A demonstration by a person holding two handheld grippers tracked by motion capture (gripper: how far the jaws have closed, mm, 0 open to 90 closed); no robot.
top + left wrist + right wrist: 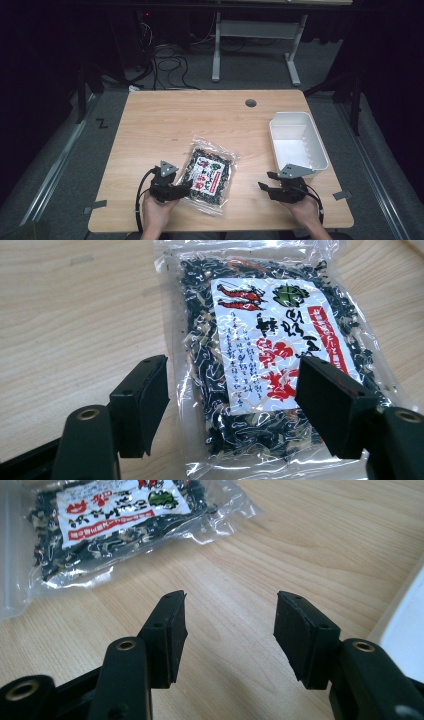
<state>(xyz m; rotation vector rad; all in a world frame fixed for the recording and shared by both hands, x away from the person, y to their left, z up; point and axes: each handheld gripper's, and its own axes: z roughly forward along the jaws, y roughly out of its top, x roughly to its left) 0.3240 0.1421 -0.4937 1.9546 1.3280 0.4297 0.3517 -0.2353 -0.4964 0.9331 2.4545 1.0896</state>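
Two grippers sit at the near edge of the table (150, 115), both with jaws apart and nothing clamped. The left gripper (230, 405) straddles the near end of the clear packet of dried greens (207, 175), which lies flat near the middle of the near half; its pads look short of pressing the film. To grip well, I would close on the sealed near hem rather than the bulging fill, since slick film may slide. The right gripper (230, 630) waits over bare wood, right of the packet, with the white tub (320, 150) just beyond it on the right.
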